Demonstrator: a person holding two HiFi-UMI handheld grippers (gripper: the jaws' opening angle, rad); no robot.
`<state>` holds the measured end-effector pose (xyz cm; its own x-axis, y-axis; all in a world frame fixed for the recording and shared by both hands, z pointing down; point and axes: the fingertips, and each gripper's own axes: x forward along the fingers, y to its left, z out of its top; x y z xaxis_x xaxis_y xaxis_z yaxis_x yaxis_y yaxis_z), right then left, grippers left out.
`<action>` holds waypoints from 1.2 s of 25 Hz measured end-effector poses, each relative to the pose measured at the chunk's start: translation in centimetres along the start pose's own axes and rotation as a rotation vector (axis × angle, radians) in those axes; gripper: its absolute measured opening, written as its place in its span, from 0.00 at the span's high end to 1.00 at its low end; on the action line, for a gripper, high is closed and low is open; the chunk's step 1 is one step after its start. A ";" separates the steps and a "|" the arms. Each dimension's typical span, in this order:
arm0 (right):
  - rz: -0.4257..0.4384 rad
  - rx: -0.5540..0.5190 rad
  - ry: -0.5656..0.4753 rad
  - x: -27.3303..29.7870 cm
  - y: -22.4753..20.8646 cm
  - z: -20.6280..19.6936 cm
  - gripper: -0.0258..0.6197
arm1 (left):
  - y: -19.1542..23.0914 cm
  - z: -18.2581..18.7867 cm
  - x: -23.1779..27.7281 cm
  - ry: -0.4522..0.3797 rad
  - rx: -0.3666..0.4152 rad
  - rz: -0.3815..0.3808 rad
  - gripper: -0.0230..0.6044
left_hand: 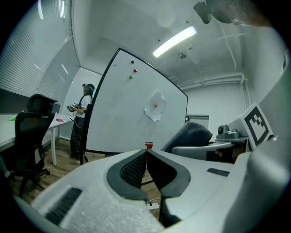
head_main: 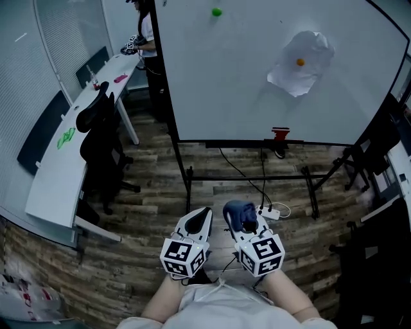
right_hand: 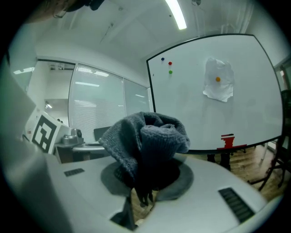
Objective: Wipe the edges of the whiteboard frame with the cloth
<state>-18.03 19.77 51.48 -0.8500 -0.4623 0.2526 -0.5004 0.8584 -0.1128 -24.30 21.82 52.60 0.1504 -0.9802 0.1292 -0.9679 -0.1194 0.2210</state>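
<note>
A large whiteboard (head_main: 257, 71) with a black frame (head_main: 166, 77) stands on a wheeled stand ahead of me. A crumpled white paper (head_main: 300, 61) is pinned to it by an orange magnet, and a green magnet (head_main: 217, 11) sits higher up. My right gripper (head_main: 243, 222) is shut on a dark blue-grey cloth (right_hand: 145, 141), bunched between its jaws. My left gripper (head_main: 200, 217) is shut with nothing in it, its pads meeting (left_hand: 145, 159). Both are held low, well short of the board.
A red eraser (head_main: 280, 133) rests on the board's bottom tray. A white power strip (head_main: 270, 212) and cable lie on the wood floor under the stand. A long white desk (head_main: 70, 148) with a black chair (head_main: 103, 148) is at left. A person (head_main: 146, 38) stands beyond the board's left edge.
</note>
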 end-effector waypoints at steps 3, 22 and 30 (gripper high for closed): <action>-0.020 0.001 0.007 4.9 -0.2 1.7 0.84 | 4.4 2.2 1.9 -0.001 0.008 -0.019 0.93; -0.075 0.005 0.065 32.2 0.5 7.0 0.84 | 30.0 11.1 9.0 -0.046 0.050 -0.005 0.93; -0.045 -0.011 0.179 38.3 -1.6 3.3 0.84 | 34.3 8.1 10.5 -0.010 0.011 0.069 0.93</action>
<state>-50.31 -0.09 58.17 -0.7832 -0.4544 0.4243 -0.5348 0.8405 -0.0872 -57.52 6.17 53.69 0.0815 -0.9877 0.1337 -0.9781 -0.0535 0.2013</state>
